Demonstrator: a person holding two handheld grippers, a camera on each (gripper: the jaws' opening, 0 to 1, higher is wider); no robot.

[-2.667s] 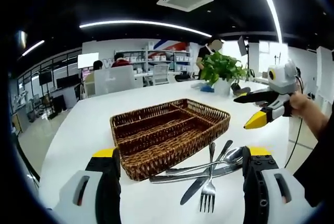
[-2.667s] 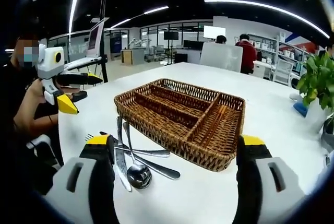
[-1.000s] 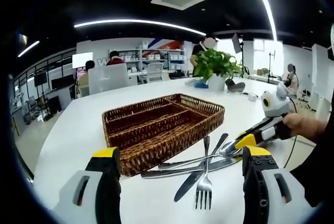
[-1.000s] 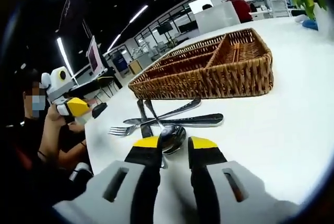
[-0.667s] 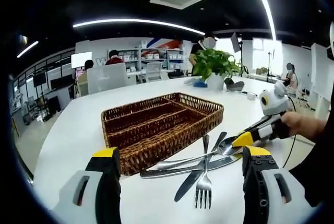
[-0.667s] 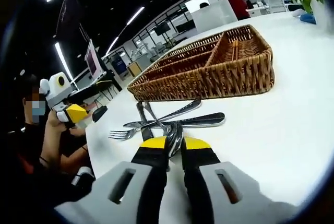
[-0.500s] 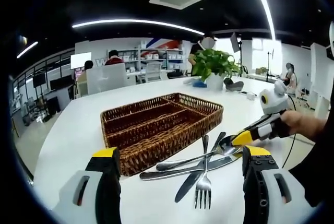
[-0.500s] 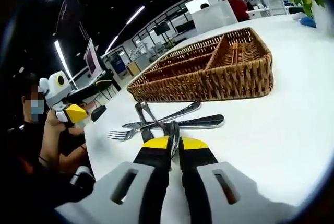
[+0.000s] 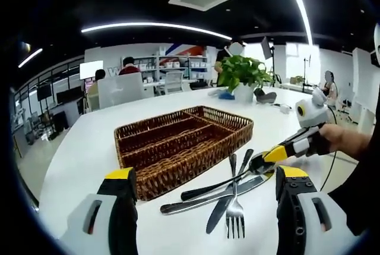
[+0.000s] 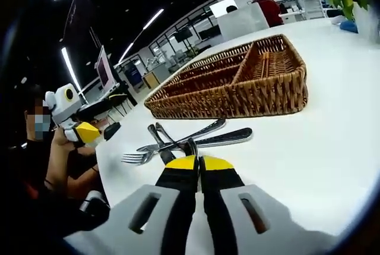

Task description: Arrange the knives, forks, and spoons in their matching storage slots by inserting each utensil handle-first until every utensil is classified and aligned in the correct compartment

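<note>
A brown wicker basket (image 9: pixel 178 139) with long slots sits mid-table; in the right gripper view the basket (image 10: pixel 237 82) lies just beyond the cutlery. My right gripper (image 10: pixel 199 161) is shut on the bowl of a spoon (image 10: pixel 203 129), whose handle points toward the basket. The left gripper view shows that right gripper (image 9: pixel 273 154) holding the spoon (image 9: pixel 219 180) tilted, bowl end raised. Beside it lie a fork (image 9: pixel 235 216), a knife (image 9: pixel 196 200) and a second knife (image 9: pixel 228 198). My left gripper (image 9: pixel 206 173) hangs open in front of them, holding nothing.
The white table (image 9: pixel 77 148) stretches wide around the basket. A potted plant (image 9: pixel 246 74) stands at the far side, with small items near it. A person's hand (image 9: pixel 341 142) holds the right gripper. Chairs, shelves and people are in the room behind.
My right gripper has dropped from above to the cutlery, shut on the spoon's bowl and raised it a little; the spoon's handle has swung. The left gripper stays open and nearly still.
</note>
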